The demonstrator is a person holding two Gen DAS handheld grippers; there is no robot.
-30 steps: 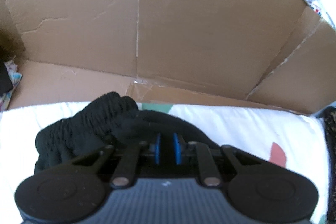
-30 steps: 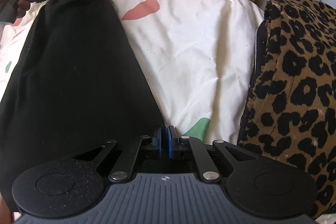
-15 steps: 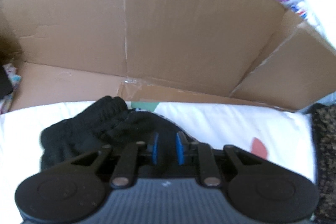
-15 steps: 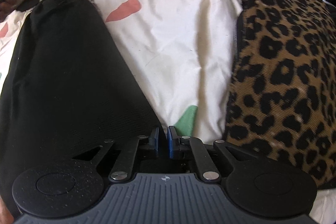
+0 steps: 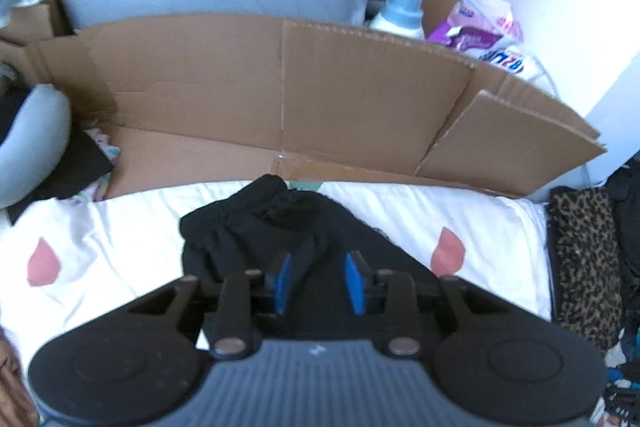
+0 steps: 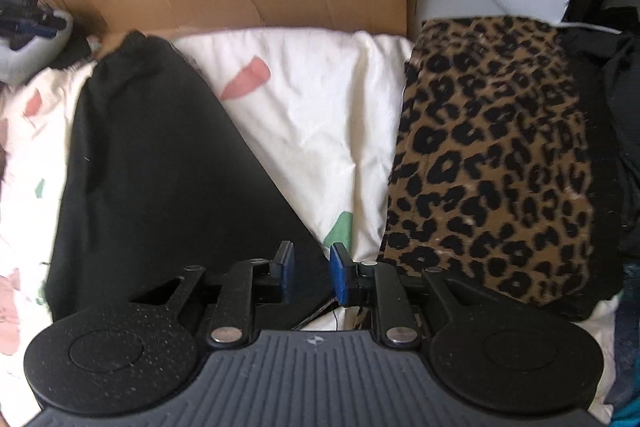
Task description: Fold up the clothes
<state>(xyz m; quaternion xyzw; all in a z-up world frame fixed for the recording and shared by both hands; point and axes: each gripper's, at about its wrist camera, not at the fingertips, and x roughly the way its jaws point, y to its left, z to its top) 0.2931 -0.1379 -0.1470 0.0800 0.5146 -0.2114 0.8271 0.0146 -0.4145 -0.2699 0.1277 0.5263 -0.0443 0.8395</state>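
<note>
We open both sets of jaws: the left gripper and right gripper hold nothing. The black garment lies flat on the sheet, beside the leopard cloth. We let the fabric drop fully clear of the pads before regrasping for the next fold.

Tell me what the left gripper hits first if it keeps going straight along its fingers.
Most likely the black garment: it lies on the white sheet directly ahead of the left gripper, whose jaws are opening with nothing between them. Depth is hard to judge here.
</note>
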